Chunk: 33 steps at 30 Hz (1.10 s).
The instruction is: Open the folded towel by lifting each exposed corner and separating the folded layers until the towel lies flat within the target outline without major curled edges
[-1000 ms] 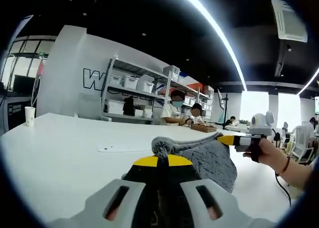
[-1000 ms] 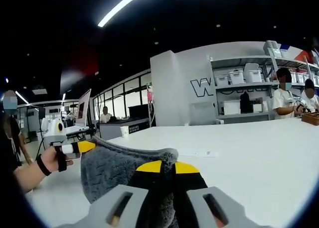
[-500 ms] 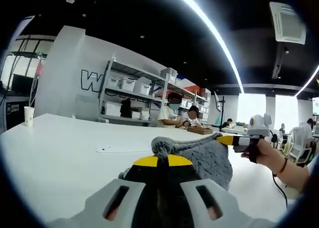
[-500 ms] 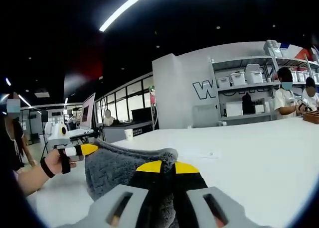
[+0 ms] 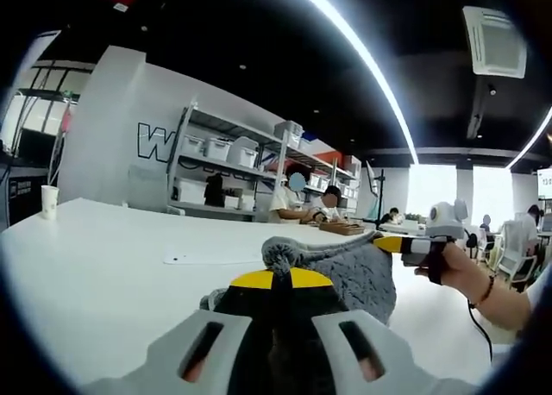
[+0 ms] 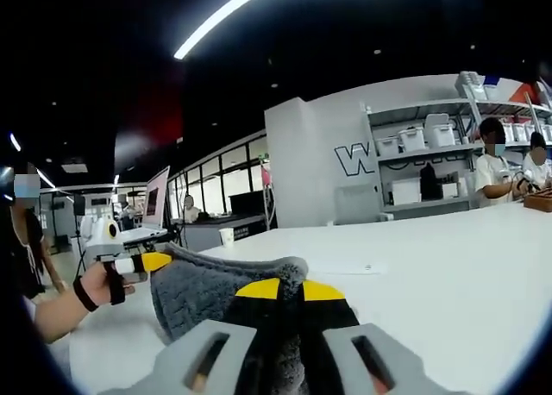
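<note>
I have the grey knit towel (image 5: pixel 349 270) pinched at one corner in my left gripper (image 5: pixel 272 279), jaws closed on the fabric at 6 o'clock of the left gripper view, and my right gripper (image 6: pixel 285 289) is clamped on another corner, so the cloth hangs stretched between the two above the white table (image 5: pixel 112 266). To do this well I would draw the grippers apart evenly until the top edge runs taut, then lower both together so the hanging part lands first. I cannot make out the target outline.
</note>
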Available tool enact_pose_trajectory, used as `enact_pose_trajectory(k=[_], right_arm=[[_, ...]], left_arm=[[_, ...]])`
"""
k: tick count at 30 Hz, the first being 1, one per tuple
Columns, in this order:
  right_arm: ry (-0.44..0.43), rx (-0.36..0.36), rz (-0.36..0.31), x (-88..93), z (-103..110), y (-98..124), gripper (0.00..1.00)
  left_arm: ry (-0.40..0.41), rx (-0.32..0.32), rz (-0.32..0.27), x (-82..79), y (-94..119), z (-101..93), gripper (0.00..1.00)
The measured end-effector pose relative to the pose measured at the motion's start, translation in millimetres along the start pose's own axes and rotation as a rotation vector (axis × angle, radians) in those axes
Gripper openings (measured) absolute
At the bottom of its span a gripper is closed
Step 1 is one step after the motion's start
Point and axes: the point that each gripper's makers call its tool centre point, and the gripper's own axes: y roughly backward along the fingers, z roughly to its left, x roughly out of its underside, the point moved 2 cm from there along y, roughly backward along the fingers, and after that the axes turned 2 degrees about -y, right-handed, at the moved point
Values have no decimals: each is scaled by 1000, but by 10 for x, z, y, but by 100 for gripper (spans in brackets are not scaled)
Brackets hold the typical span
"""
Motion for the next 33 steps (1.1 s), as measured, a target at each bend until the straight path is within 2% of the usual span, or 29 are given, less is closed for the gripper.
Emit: enact_pose_trajectory(k=[4, 7, 14, 33], right_arm=[[14, -1, -6, 6, 35, 44, 0], [-9, -10, -12, -1, 42, 73, 0], [4, -17, -27, -5, 108, 137, 0], [2, -29, -38, 35, 186, 294, 0]], left_arm=[[28, -3, -7, 13, 30, -14, 1], [21, 0, -5, 37, 65, -55, 1], [8, 9, -26, 1, 166, -135, 1], [-32, 29, -39, 4, 263, -252, 1]])
